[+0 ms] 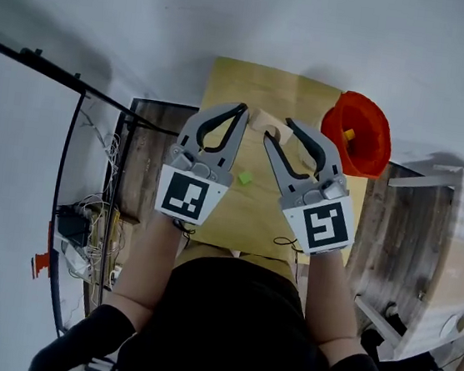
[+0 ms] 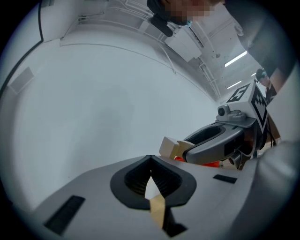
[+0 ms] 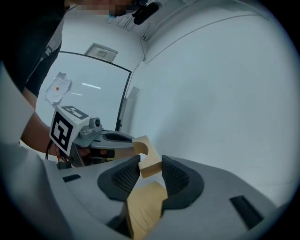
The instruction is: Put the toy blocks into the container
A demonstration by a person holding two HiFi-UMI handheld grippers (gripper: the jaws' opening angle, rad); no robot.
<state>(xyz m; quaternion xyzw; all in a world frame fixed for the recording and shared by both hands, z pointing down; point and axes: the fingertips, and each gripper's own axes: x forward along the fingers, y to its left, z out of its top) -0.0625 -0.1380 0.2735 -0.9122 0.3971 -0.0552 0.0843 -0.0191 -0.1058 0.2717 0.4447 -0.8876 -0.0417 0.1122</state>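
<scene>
Bare forearms (image 1: 149, 256) reach out from the person over the small wooden desk (image 1: 236, 80). Right tongs (image 1: 277, 130) clamp one pale arch block (image 1: 266, 123), its length jutting leftward past the tips toward the left tongs (image 1: 241, 109), which are pressed together on nothing. One red container (image 1: 376, 122) sits at the desk's far right corner, just right of the right tongs and plainly nearer that hand; one yellow block (image 1: 349, 135) lies inside. One green block (image 1: 245, 177) lies mid-desk, between both tongs.
</scene>
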